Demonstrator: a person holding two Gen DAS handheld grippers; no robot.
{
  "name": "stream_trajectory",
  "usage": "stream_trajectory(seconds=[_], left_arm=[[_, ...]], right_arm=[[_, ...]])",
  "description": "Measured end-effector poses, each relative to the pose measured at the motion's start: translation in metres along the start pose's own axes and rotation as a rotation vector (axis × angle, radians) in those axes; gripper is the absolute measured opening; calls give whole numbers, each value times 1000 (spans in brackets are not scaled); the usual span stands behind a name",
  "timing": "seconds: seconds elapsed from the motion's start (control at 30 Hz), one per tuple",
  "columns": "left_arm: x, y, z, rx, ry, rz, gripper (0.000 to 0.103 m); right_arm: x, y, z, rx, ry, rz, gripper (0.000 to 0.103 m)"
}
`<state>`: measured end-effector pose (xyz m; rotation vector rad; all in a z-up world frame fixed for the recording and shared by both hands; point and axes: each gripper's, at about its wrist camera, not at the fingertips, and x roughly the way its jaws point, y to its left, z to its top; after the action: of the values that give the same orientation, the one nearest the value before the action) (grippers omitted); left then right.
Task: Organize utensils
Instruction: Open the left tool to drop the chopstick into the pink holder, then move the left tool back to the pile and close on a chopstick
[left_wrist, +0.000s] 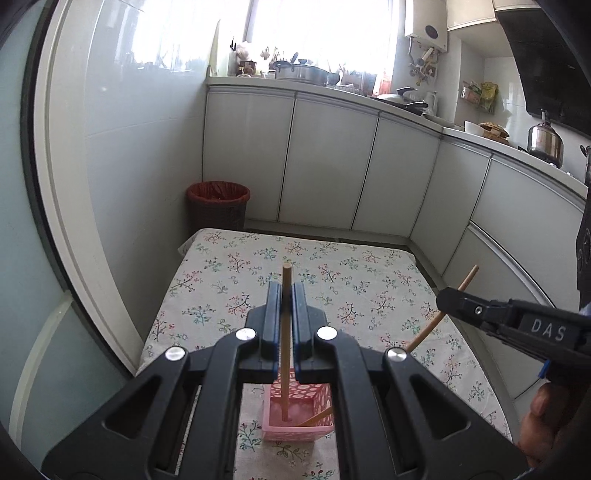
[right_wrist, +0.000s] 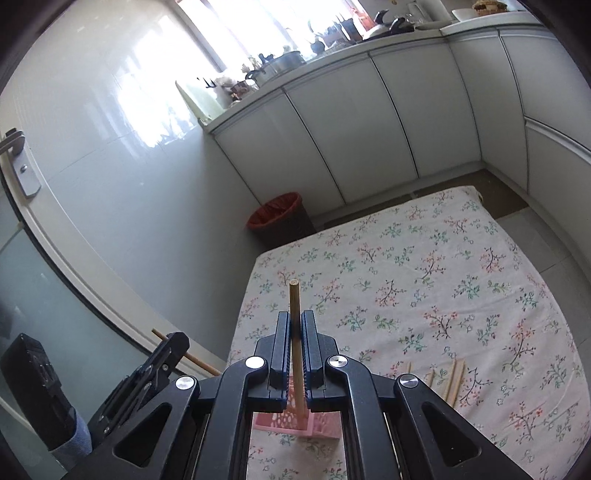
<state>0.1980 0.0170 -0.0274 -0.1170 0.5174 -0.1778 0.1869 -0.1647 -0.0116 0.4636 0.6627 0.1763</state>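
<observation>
Now left gripper (left_wrist: 284, 295) clamps chopstick (left_wrist: 285, 354), its lower end inside pink basket (left_wrist: 295, 417) on near edge of flowered cloth (left_wrist: 332, 273). Right gripper (right_wrist: 295, 325) clamps second chopstick (right_wrist: 295, 314) above basket.

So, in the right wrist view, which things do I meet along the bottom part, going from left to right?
Left tool holding a chopstick → right tool holding another chopstick over the pink basket → loose chopsticks lying on the floral cloth.

Gripper frame hides the loose chopsticks' (right_wrist: 452, 384) near ends.
</observation>
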Motion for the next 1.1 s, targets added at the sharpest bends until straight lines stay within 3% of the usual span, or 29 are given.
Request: stream_trajectory(seconds=[0.27,0.33,0.37,0.4,0.47,0.57,0.67,0.83,1.1], left_arm=[[2,0,-1,-25,14,5,8],[1,0,1,-38,14,9,27],[-3,0,2,-49,6,13,46],[-5,1,3,-58,-6,14,56],[-13,1,5,-67,-27,11,58],[-21,-1,7,-75,-20,-2,63],[-28,-4,6,-68,-9,2,79],[-37,-9,-2,-48,34,-9,84],[-32,-13,-30,28,200,-7,93]], right_arm=[[22,-9,-7,43,44,8,9],[21,-11,-6,58,36,21,10],[19,-13,-4,68,31,25,18],[16,-14,-3,73,25,32,23],[8,-14,-1,69,4,35,38],[-9,-13,4,58,-34,41,45],[-28,-14,8,44,-59,47,51],[-57,-24,8,12,-74,13,66],[-78,-56,-13,-31,14,-110,75]])
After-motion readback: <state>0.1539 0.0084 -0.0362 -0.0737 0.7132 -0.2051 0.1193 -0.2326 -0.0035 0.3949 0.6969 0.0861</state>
